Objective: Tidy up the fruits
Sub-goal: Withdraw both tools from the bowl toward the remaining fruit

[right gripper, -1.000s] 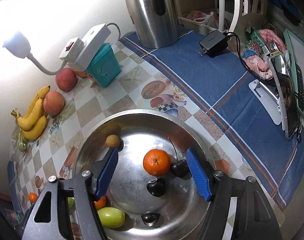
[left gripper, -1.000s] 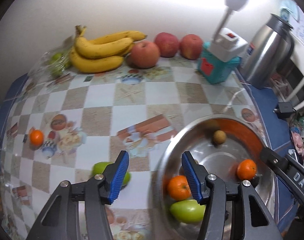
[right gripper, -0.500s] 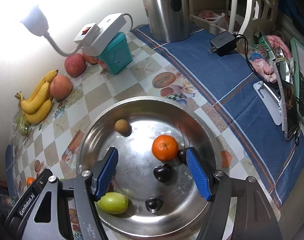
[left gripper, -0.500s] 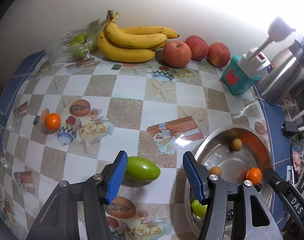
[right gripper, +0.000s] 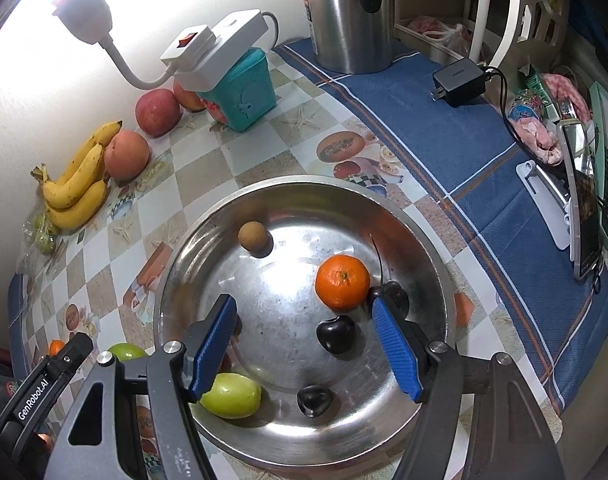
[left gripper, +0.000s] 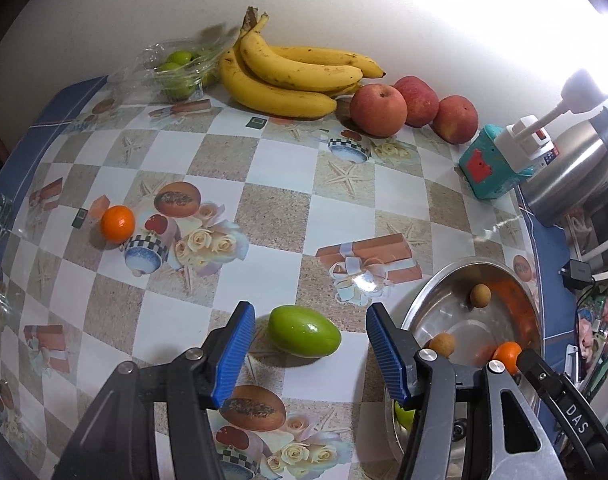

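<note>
A green fruit (left gripper: pixel 304 337) lies on the patterned tablecloth just ahead of my open, empty left gripper (left gripper: pixel 310 354), between its blue fingers. To its right stands a steel bowl (left gripper: pixel 424 312). In the right wrist view the bowl (right gripper: pixel 183 264) holds an orange (right gripper: pixel 342 281), a green fruit (right gripper: pixel 231 395), a small brown fruit (right gripper: pixel 254 235) and dark cherries (right gripper: pixel 336 333). My right gripper (right gripper: pixel 305 350) is open and empty above the bowl. A loose orange (left gripper: pixel 117 222) lies at the left.
Bananas (left gripper: pixel 291 80), three apples (left gripper: pixel 378 110) and a bag of green fruit (left gripper: pixel 179 68) line the wall. A teal box with a power strip (left gripper: pixel 494 168) and a steel kettle (left gripper: pixel 576 176) stand at the right. A charger (right gripper: pixel 460 82) lies on the blue cloth.
My left gripper has swung left from over the bowl, and the loose green fruit now lies between its fingers. My right gripper has shifted slightly over the bowl.
</note>
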`<action>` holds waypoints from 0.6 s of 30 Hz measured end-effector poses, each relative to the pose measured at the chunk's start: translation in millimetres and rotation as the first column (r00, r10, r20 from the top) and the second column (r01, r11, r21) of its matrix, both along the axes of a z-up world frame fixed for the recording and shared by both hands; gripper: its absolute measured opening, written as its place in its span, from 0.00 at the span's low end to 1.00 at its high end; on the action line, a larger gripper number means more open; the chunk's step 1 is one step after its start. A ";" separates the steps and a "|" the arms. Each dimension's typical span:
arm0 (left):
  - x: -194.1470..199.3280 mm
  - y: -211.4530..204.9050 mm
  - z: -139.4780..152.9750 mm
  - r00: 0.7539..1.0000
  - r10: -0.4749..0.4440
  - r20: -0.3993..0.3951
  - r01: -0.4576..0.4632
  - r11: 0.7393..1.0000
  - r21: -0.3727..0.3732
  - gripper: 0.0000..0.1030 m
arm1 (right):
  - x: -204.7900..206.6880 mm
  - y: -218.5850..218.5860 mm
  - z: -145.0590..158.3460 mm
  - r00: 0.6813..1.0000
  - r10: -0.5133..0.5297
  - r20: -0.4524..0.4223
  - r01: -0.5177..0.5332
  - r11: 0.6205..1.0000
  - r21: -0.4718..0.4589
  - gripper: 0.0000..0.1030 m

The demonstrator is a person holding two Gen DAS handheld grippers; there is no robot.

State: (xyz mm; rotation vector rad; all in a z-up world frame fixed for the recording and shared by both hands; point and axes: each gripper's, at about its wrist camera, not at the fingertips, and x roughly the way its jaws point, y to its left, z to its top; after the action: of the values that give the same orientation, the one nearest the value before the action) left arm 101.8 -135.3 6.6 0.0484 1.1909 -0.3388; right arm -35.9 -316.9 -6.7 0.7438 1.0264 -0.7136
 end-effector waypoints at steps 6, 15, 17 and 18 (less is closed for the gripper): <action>1.4 1.2 -3.4 1.000 0.006 -0.009 -0.006 1.000 0.007 0.64 | 2.1 1.1 -3.4 1.000 0.006 -0.011 -0.006 1.000 0.005 0.69; 4.0 4.7 -10.9 0.999 0.035 -0.022 -0.034 0.998 0.045 0.98 | 3.7 0.6 -12.7 0.999 0.009 -0.042 -0.008 1.000 0.020 0.84; 4.1 4.6 -12.6 0.999 0.036 -0.022 -0.035 0.998 0.057 0.98 | 3.5 0.6 -13.4 0.999 0.008 -0.044 -0.007 1.000 0.022 0.84; 4.2 4.5 -13.2 0.999 0.035 -0.023 -0.034 0.998 0.061 0.98 | 3.3 0.6 -13.7 0.999 0.008 -0.046 -0.007 1.000 0.023 0.84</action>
State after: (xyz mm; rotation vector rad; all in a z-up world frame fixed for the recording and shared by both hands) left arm 105.9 -130.7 -6.6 0.0760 1.2244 -0.2737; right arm -32.6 -316.3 -20.5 0.7456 1.0803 -0.7161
